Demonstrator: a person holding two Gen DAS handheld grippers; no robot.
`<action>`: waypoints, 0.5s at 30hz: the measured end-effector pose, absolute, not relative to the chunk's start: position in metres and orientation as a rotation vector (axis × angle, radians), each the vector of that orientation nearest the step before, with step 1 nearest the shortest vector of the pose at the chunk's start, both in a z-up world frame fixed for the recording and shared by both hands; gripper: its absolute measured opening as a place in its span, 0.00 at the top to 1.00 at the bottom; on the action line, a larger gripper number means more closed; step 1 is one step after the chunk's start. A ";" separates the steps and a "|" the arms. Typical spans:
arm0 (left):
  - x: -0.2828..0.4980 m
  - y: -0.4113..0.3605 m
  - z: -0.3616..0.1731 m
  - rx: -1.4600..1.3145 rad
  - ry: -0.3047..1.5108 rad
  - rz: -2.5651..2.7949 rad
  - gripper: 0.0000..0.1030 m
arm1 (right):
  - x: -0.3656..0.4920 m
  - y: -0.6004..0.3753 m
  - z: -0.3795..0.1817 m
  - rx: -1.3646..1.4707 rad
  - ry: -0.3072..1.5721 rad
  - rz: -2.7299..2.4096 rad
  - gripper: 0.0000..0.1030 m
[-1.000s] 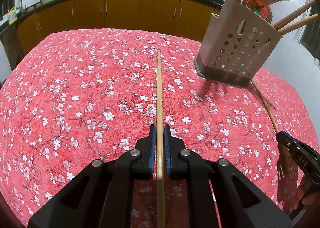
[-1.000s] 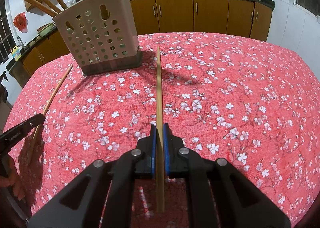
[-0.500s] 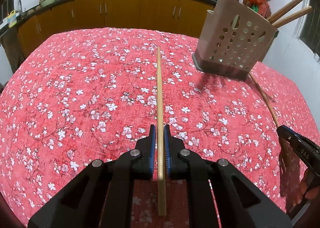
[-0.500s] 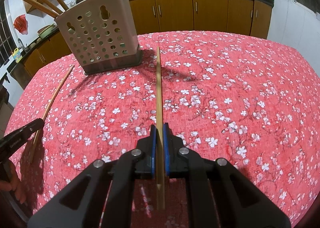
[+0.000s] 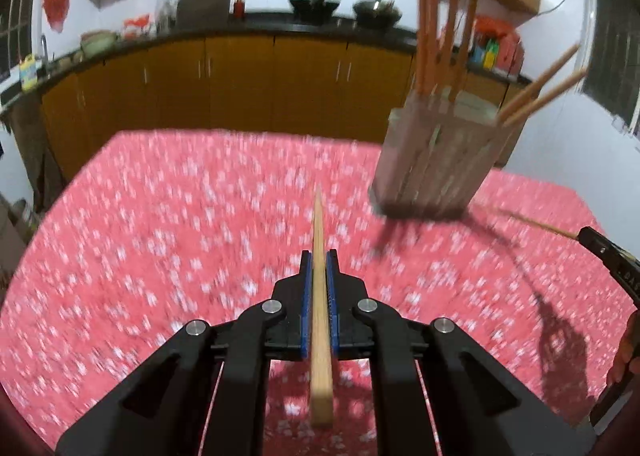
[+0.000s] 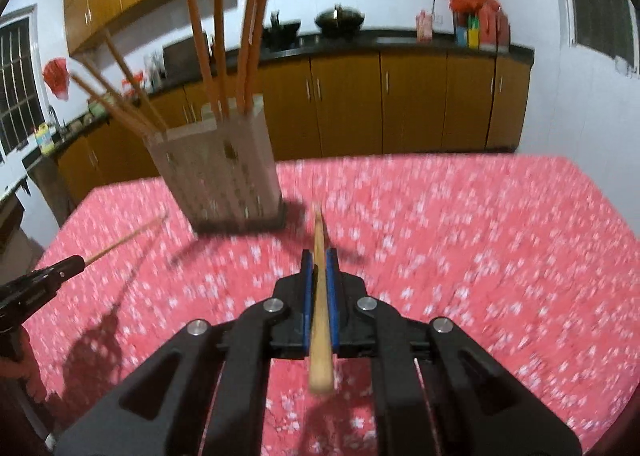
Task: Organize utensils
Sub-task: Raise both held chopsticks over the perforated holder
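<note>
Above the red floral tablecloth (image 5: pixel 160 236) both grippers – left gripper (image 5: pixel 319 256), right gripper (image 6: pixel 319 256) – each clamp one chopstick, left chopstick (image 5: pixel 320 320) and right chopstick (image 6: pixel 320 320); holder (image 6: pixel 224 175) already has several – these two remain

- right claw (image 6: pixel 319 256) clamps a wooden chopstick (image 6: pixel 320 296) between blue pads, tip pointing ahead
- perforated holder (image 6: pixel 224 179) stands on the red floral surface (image 6: pixel 460 248); chopsticks rise from it
- left claw (image 6: pixel 44 276) at the left edge grips another chopstick (image 6: pixel 124 238)
</note>
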State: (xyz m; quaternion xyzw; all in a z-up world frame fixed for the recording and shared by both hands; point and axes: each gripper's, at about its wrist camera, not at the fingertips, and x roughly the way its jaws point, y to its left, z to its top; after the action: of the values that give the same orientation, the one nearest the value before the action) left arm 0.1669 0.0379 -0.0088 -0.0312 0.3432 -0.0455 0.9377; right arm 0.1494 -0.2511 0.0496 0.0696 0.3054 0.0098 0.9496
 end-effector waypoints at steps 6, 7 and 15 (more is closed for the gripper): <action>0.166 0.040 0.032 -0.081 0.597 -0.124 0.93 | 0.149 -0.251 0.079 0.135 0.536 0.024 0.92; 0.167 0.041 0.039 -0.087 0.586 -0.131 0.93 | 0.150 -0.251 0.083 0.136 0.526 0.026 0.92; 0.168 0.037 0.076 -0.097 0.518 -0.188 0.93 | 0.144 -0.253 0.132 0.179 0.448 0.099 0.92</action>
State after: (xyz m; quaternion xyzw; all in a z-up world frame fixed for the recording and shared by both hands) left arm 0.1676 0.0373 0.0757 -0.0476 0.2558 -0.0926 0.9611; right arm 0.1440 -0.2533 0.1317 0.0885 0.2216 0.0489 0.9699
